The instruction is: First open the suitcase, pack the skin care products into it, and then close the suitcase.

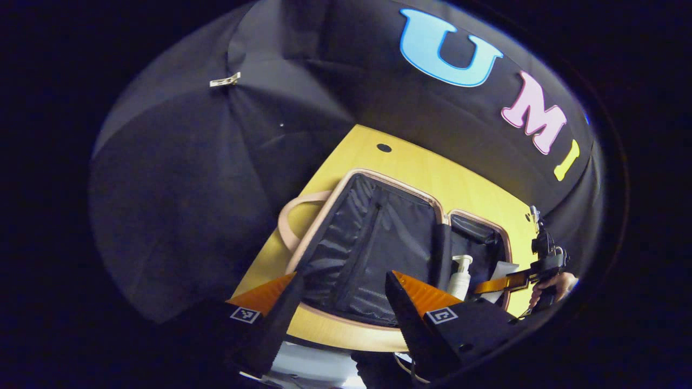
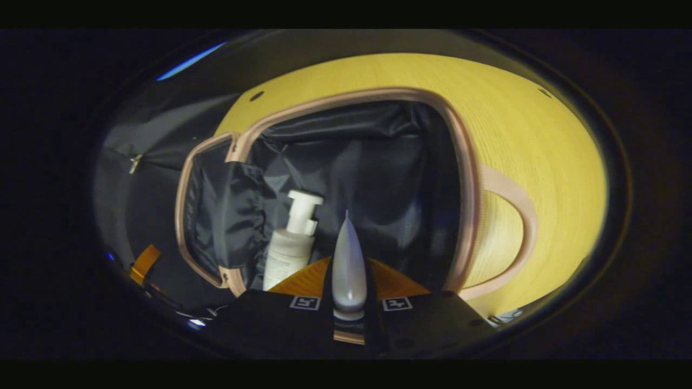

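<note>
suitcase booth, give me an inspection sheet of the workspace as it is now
surface: yellow wooden table, round hole near its far edge
job's things: suitcase lies open, dark lining, pink rim and handle; white pump bottle stands inside; silver tube held over the open case
clutter: nothing seen
grippers: right gripper shut on the silver tube; left gripper open, holding nothing, near the case's near rim
cables: nothing seen
surroundings: black cloth booth wall, a clip on it
</note>
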### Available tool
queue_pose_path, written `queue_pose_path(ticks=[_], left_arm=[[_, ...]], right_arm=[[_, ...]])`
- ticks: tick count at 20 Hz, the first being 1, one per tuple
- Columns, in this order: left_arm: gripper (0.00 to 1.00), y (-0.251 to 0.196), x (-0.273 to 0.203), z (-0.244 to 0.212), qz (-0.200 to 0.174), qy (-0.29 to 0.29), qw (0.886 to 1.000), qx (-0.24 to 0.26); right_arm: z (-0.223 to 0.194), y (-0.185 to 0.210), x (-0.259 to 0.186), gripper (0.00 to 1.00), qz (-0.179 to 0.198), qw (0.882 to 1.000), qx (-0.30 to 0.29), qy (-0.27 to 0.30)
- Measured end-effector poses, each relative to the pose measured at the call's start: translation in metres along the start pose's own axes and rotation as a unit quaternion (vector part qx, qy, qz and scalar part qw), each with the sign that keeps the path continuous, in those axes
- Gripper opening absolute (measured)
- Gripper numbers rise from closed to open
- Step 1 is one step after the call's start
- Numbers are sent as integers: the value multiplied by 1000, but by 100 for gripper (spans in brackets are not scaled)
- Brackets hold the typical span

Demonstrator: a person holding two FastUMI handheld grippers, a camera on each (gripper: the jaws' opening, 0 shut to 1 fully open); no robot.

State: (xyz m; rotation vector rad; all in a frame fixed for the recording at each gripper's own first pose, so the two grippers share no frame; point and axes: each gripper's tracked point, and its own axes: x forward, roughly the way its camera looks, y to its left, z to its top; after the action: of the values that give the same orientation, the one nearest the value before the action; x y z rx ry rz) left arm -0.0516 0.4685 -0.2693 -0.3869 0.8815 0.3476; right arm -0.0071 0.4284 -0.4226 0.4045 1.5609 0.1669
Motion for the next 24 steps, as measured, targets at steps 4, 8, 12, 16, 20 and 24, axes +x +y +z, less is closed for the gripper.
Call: queue_pose_path(ticks=[4,8,12,16,20,24], left_arm=[[95,33,-10,8,16,-6,999,-38],[95,47,7,20,33,-9,998,-44],[95,57,32,52,38,-13,998,-48],[95,80,74,76,68,10,997,-29],[96,94,113,67,78,83,993,-4],[96,98,148,46,95,139,985,24]], right_arm=[[8,-7,4,22,-28,999,32,-15],[19,26,-46,63,11,995,-20,-97],[46,78,-129,96,94,964,-107,-223],[52,92,-189,96,143,939,-135,-282],[55,79,-219,95,130,926,-157,-319],[57,61,-227,96,107,927,-151,-327]])
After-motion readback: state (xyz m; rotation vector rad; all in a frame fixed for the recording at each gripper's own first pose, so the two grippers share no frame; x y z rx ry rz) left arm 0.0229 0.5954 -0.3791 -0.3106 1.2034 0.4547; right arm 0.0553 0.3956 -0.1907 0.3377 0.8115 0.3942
